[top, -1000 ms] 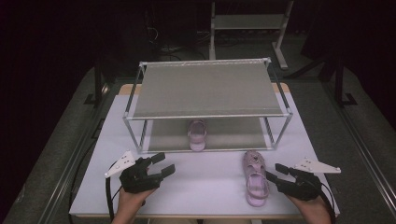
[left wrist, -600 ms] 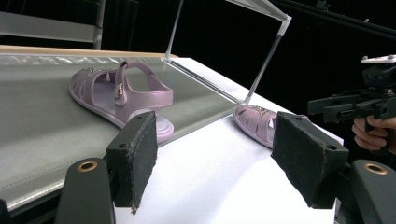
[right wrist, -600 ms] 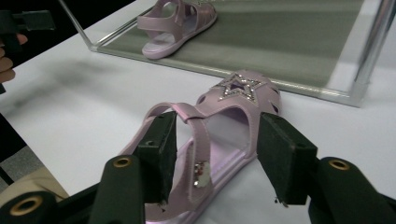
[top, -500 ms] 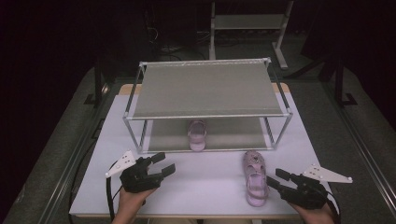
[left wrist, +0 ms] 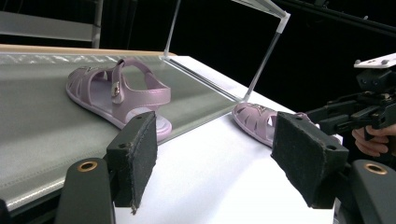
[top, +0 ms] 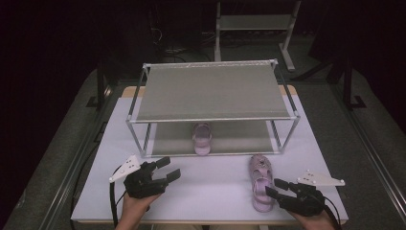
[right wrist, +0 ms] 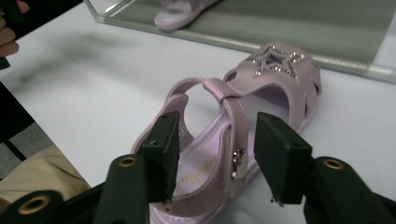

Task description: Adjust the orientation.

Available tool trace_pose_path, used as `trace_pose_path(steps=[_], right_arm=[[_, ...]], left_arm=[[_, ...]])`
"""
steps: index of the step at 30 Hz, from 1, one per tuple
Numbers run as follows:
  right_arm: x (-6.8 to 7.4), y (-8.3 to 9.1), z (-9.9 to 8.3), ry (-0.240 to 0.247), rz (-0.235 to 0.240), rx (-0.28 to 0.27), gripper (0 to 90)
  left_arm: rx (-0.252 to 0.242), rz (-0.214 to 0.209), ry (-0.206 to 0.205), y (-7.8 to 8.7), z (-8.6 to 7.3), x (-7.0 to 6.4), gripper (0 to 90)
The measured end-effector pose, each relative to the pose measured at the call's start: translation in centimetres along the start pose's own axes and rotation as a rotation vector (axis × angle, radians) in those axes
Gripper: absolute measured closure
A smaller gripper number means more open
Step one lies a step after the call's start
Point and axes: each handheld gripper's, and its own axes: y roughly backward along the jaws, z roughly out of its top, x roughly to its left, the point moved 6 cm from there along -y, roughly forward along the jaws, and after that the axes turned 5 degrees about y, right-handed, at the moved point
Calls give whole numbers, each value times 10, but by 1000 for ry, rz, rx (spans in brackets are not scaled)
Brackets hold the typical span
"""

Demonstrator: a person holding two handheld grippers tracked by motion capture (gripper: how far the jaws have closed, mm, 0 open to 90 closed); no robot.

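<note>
Two pink sandals, two claws, one two-tier rack on a white worktop (top: pixel 210 184).

One sandal (top: pixel 261 181) lies on the worktop near its front right corner, toe toward the rack (top: pixel 210 91) — the right claw (top: pixel 275 188) sits at its heel end, jaws parted and, in the right gripper view, standing to either side of the ankle strap (right wrist: pixel 233 121) without clearly touching it; it grips nothing. The second sandal (top: pixel 202 139) rests on the rack's lower shelf, near that shelf's front edge, its heel poking out toward the worktop. The left claw (top: pixel 168 168) hovers near the front left part of the worktop — its jaws are wide apart and empty, pointed toward the shelved sandal. Both claws are held by hands coming in over the front edge.
</note>
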Motion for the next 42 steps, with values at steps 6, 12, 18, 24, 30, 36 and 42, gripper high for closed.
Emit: trace_pose_path(steps=[6,12,18,24,30,36,42], right_arm=[[-2,-5,-3,-14,-20,30,526],[-2,-8,-6,-12,-31,64,587],[-4,-8,-8,-41,-31,58,659],[-5,-8,-7,-59,-66,65,721],[-8,-6,-6,-82,-103,62,760],[-10,-5,-5,-99,-112,51,775],[-8,1,-2,-132,-66,26,789]], left_arm=[[15,-4,-5,-2,-2,1,309],[7,0,-9,-1,-1,1,309],[13,-3,-15,-2,-2,-1,309],[11,-8,-16,-2,-1,-1,309],[14,-10,-21,-2,-1,0,308],[13,-6,-22,-1,-1,1,302],[7,-4,-24,1,1,2,299]])
